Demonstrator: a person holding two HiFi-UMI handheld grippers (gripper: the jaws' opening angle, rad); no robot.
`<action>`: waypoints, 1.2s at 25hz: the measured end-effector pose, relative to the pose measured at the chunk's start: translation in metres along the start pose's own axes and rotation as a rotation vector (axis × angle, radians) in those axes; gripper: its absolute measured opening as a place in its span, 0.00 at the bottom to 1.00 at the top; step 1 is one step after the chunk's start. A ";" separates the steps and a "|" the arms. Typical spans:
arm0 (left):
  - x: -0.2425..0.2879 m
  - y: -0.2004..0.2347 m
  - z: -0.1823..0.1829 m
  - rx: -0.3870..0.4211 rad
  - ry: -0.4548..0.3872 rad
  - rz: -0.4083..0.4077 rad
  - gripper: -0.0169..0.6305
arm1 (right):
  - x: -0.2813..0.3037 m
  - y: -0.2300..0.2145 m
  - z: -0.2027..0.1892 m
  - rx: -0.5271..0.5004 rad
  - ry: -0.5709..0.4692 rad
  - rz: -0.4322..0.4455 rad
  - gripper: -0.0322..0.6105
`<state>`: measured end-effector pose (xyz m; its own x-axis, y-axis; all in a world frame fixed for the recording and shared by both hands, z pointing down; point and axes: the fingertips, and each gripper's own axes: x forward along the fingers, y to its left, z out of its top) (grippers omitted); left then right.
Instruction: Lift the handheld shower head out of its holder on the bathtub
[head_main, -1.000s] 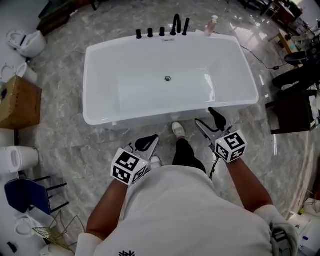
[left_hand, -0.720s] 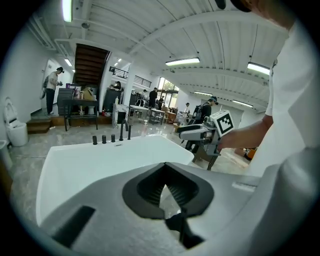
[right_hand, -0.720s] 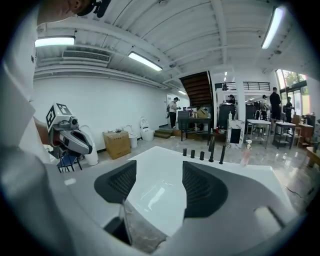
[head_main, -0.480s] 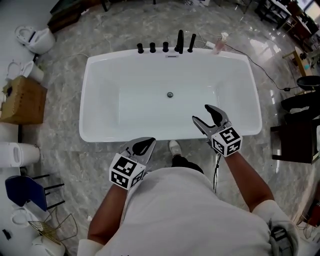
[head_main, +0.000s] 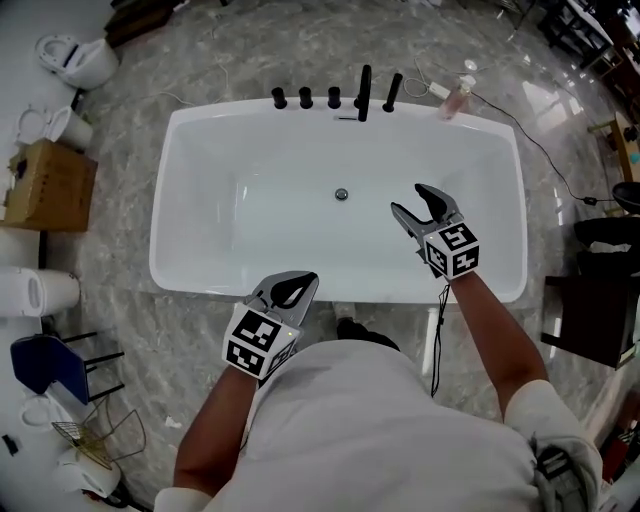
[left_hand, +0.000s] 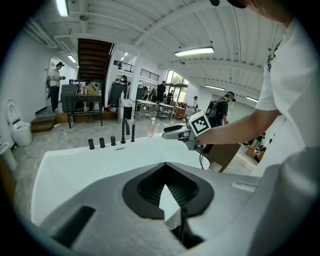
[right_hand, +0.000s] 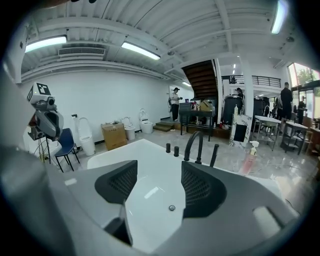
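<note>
The white bathtub (head_main: 200, 130) carries black fittings on its far rim: three knobs, a curved spout (head_main: 364, 92) and the slim handheld shower head (head_main: 393, 92) upright in its holder. The right gripper view shows that shower head (right_hand: 214, 155) just right of the spout (right_hand: 192, 145). My right gripper (head_main: 407, 198) hangs open over the tub's basin, well short of the fittings, nothing between its fingers. My left gripper (head_main: 290, 290) is at the near rim, its tips together and empty. From the left gripper view the shower head (left_hand: 132, 133) stands far off across the tub.
A pink bottle (head_main: 462, 97) stands on the tub's far right corner, close to the shower head. A cardboard box (head_main: 45, 185), toilets (head_main: 75, 60) and a blue chair (head_main: 45, 365) line the left side. Dark furniture (head_main: 600, 320) stands at the right. People stand far back in the hall.
Both grippers have travelled forward toward the tub. The right one has gone from in front of the near rim to over the basin; the left one has reached the near rim.
</note>
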<state>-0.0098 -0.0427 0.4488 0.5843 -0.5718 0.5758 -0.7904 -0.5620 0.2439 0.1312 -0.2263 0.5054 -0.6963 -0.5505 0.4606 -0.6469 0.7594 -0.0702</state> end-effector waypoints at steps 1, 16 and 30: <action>0.008 0.003 0.002 -0.003 0.008 0.001 0.04 | 0.009 -0.011 0.000 -0.002 0.002 0.000 0.50; 0.103 0.045 0.020 -0.030 0.126 -0.015 0.04 | 0.162 -0.168 -0.026 0.060 0.046 -0.077 0.47; 0.152 0.060 0.002 -0.082 0.185 -0.063 0.04 | 0.271 -0.282 -0.052 0.073 0.127 -0.192 0.47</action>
<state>0.0325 -0.1646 0.5491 0.5953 -0.4138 0.6888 -0.7702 -0.5382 0.3423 0.1408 -0.5714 0.6956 -0.5165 -0.6306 0.5792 -0.7875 0.6155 -0.0321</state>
